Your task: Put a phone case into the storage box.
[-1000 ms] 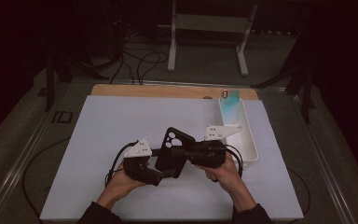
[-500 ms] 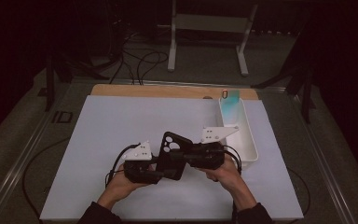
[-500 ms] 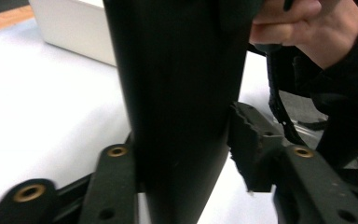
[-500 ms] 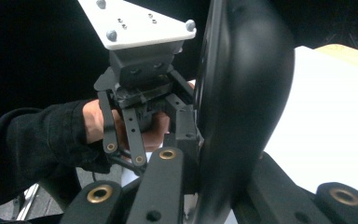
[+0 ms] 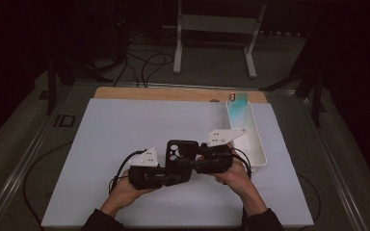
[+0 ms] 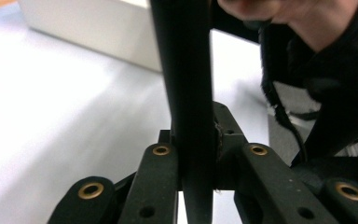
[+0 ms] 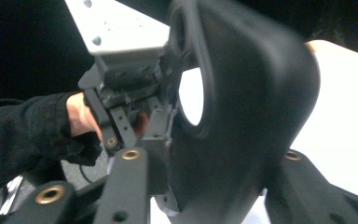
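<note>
Hand-over of the case (image 5: 179,157), held above the desk (image 5: 125,130)

The left gripper (image 5: 169,174) has just closed on the case's edge (pads pressing it); the right gripper (image 5: 185,162) has just been opening around it, so the case likely now passes left.
</note>
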Demonstrator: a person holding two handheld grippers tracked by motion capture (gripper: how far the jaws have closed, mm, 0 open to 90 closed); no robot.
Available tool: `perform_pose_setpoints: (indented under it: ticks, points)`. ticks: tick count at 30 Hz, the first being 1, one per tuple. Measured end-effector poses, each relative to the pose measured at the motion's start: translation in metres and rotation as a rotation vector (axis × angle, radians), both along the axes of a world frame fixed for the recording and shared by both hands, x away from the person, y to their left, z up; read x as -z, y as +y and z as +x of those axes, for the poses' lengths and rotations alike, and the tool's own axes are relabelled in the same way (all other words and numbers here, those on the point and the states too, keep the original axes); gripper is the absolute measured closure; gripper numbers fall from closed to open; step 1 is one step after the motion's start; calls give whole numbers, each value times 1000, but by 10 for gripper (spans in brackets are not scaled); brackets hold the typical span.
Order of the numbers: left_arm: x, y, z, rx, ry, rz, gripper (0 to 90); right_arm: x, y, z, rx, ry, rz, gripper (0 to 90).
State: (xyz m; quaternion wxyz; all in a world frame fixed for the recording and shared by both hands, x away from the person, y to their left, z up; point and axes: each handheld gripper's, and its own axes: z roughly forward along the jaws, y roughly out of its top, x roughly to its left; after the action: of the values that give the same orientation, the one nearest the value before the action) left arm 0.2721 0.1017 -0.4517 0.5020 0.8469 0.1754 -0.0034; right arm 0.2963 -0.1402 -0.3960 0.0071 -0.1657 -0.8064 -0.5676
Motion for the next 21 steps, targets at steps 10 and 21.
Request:
perform_pose_setpoints:
  ticks: [10,21]
  points:
    - [0,0,-1,-65,-41,16,858,4,4,-1,72,-11,-19,434]
    - [-4,11,3,-196,-61,-14,859,8,1,-1,204,5,-53,205]
